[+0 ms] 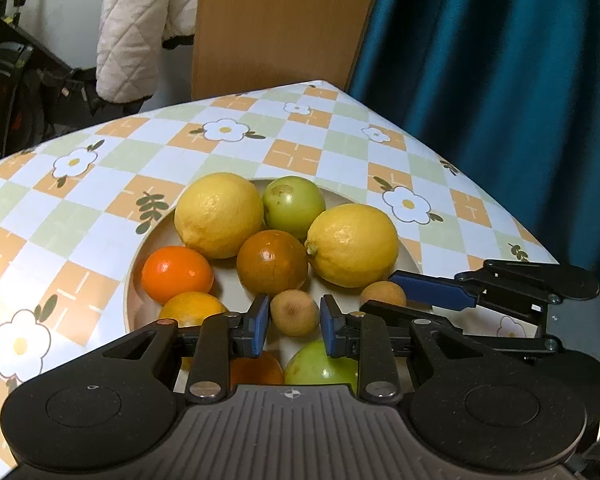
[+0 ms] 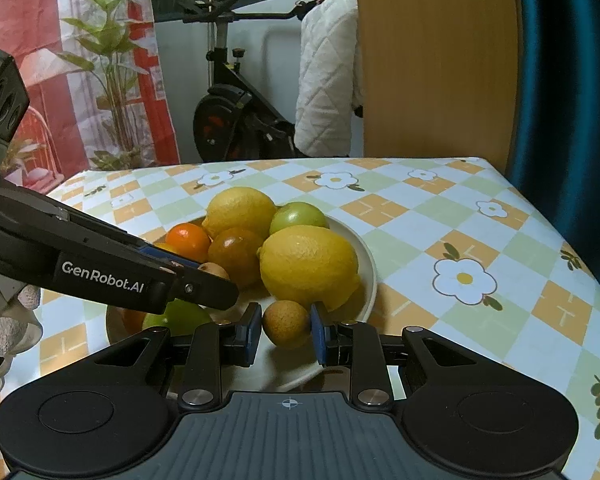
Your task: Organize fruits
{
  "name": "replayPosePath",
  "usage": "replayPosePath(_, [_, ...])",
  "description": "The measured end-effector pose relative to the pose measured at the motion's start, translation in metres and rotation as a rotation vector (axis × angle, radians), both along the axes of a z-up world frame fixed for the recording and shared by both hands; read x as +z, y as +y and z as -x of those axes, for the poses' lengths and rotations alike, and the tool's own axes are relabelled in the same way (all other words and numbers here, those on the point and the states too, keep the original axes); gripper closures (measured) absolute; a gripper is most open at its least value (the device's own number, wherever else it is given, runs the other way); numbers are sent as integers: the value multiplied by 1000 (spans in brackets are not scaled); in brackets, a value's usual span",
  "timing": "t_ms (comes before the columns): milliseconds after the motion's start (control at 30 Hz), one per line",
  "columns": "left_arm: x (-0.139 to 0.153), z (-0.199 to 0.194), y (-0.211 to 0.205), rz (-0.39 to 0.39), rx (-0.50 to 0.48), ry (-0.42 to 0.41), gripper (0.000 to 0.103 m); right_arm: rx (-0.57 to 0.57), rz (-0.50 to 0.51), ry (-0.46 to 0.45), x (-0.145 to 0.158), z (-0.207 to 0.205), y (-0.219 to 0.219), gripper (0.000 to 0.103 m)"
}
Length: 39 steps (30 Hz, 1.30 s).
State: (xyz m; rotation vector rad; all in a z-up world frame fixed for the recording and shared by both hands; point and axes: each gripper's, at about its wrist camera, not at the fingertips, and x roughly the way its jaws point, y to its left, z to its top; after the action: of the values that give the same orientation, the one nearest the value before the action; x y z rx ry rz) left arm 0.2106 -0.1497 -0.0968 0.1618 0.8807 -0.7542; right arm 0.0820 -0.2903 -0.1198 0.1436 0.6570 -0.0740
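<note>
We list one pale plate (image 1: 140, 256) of fruit on the checked, flowered tabletop (image 1: 340, 128). Far side: two yellow lemons (image 1: 219, 215) and a green fruit (image 1: 294, 202). Centre: a glossy brown-orange fruit (image 1: 272, 267). Left: a bright orange (image 1: 177, 275). Near rim: two small tan, matte, round fruits. We find the left gripper (image 1: 294, 320) with jaws narrow around one small tan fruit (image 1: 295, 314), contact unclear. The right gripper (image 2: 286, 330) likewise brackets the other tan fruit (image 2: 286, 324), just beside the right lemon.
</note>
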Motion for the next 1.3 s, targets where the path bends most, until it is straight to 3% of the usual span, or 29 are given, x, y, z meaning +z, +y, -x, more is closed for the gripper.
replayPosePath(133, [4,1,5,8,16,-5,58,-10,5,6,0,1,-1,77])
replayPosePath(400, [25,11,20,42,74,-47,57,-22,-6,-11,10,6,-4,69])
replayPosePath(533, [40,21,33,61,131,-96,40,-33,-26,-30,22,11,-7,55])
replayPosePath(767, [68,41,54,53,252,-202,29,-15,-51,-58,45,18,1,28])
replayPosePath(833, [77,49,61,48,288,-238,28,-8,-44,-75,53,22,7,14])
replayPosePath(1000, [97,72,78,41,347,-323,17,12,-60,-93,71,27,20,0])
replayPosePath(1300, [128,107,101,-15,435,-415,16,8,-51,-109,104,37,51,1])
